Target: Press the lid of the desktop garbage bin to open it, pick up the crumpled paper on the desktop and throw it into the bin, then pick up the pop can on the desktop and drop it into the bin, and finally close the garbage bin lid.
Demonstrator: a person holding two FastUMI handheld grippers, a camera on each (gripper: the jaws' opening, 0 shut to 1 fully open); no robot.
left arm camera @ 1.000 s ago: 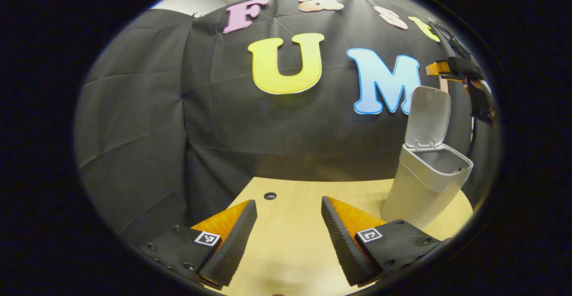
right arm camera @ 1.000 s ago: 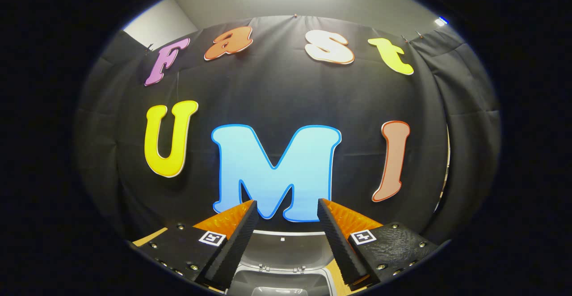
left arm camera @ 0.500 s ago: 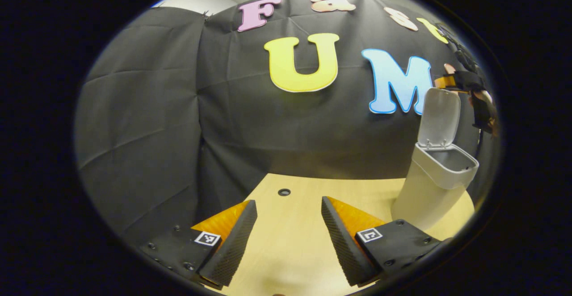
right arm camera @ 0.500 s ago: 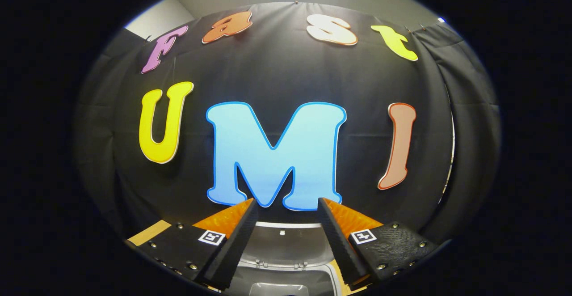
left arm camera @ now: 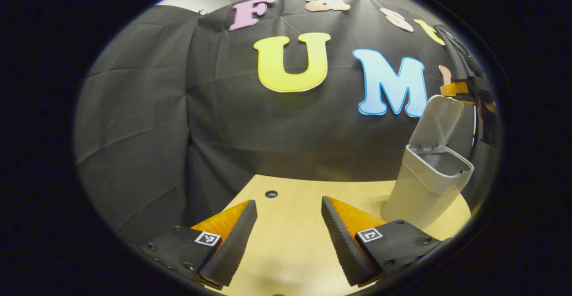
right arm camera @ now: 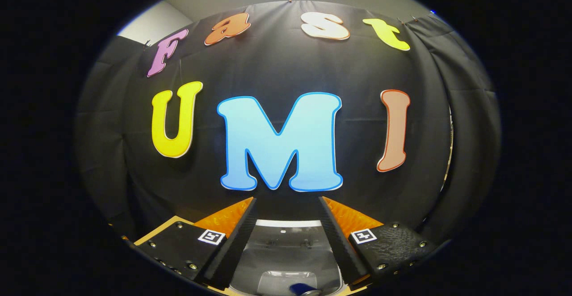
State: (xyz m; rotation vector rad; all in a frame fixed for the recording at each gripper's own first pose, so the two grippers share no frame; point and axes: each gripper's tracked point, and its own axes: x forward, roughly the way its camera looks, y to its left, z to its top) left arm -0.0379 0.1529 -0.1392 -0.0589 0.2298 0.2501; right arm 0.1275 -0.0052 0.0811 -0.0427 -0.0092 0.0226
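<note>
A pale grey desktop bin (left arm camera: 420,193) stands on the wooden table's right side. Its lid (left arm camera: 435,124) leans forward, half raised over the mouth. My right gripper (left arm camera: 452,89) is at the lid's top edge, seen small and far off in the left gripper view. In the right gripper view, my right gripper (right arm camera: 286,202) is open, with the lid (right arm camera: 286,247) lying below, between its fingers. A blue object (right arm camera: 301,289) shows inside the bin; I cannot tell what it is. My left gripper (left arm camera: 288,231) hovers open over bare table, left of the bin, holding nothing.
The light wooden table (left arm camera: 290,206) has a small round cable hole (left arm camera: 271,194) near its far edge. The black cloth wall stands close behind the table and the bin.
The lid has tipped forward from upright to a half-raised slant. My right gripper has sunk lower at the lid's top. The left gripper only swayed sideways and back.
</note>
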